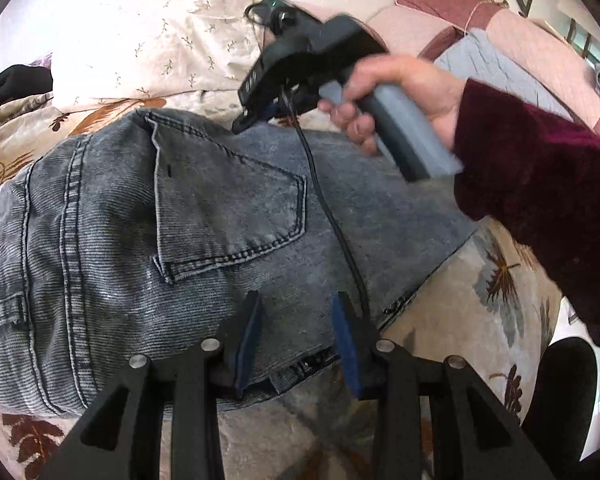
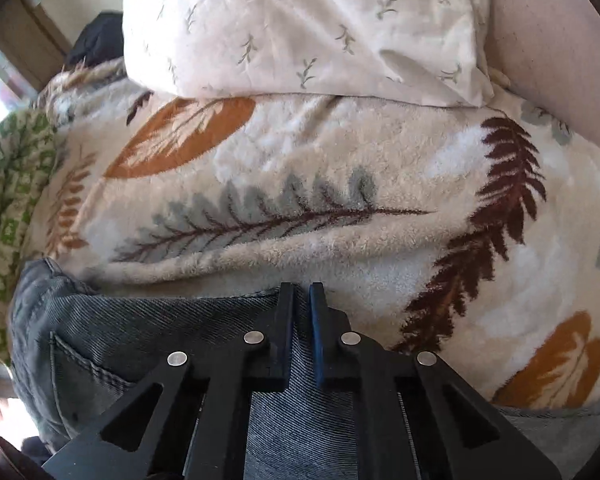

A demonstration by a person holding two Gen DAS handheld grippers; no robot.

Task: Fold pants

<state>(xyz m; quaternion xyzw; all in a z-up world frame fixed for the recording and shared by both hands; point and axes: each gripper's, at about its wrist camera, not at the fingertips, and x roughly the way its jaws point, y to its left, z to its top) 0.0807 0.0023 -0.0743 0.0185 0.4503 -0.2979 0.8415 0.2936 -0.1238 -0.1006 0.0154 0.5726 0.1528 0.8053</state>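
Note:
Grey denim pants (image 1: pixel 188 248) lie on a leaf-patterned blanket (image 1: pixel 480 320), back pocket up. My left gripper (image 1: pixel 298 340) is open, its fingers straddling the pants' near edge by the waistband. My right gripper (image 1: pixel 256 118), held by a hand in a maroon sleeve, tips down at the pants' far edge. In the right wrist view the right gripper (image 2: pixel 300 300) has its jaws nearly closed with the pants' (image 2: pixel 160 332) fabric running between them at the far edge. The blanket (image 2: pixel 300 184) lies beyond.
A white pillow with a sprig print (image 1: pixel 148 28) (image 2: pixel 320 28) lies past the pants. A pink padded headboard or sofa (image 1: pixel 520 52) is at the back right. A green-patterned cloth (image 2: pixel 8 200) is at the left. A black cable (image 1: pixel 340 232) trails across the pants.

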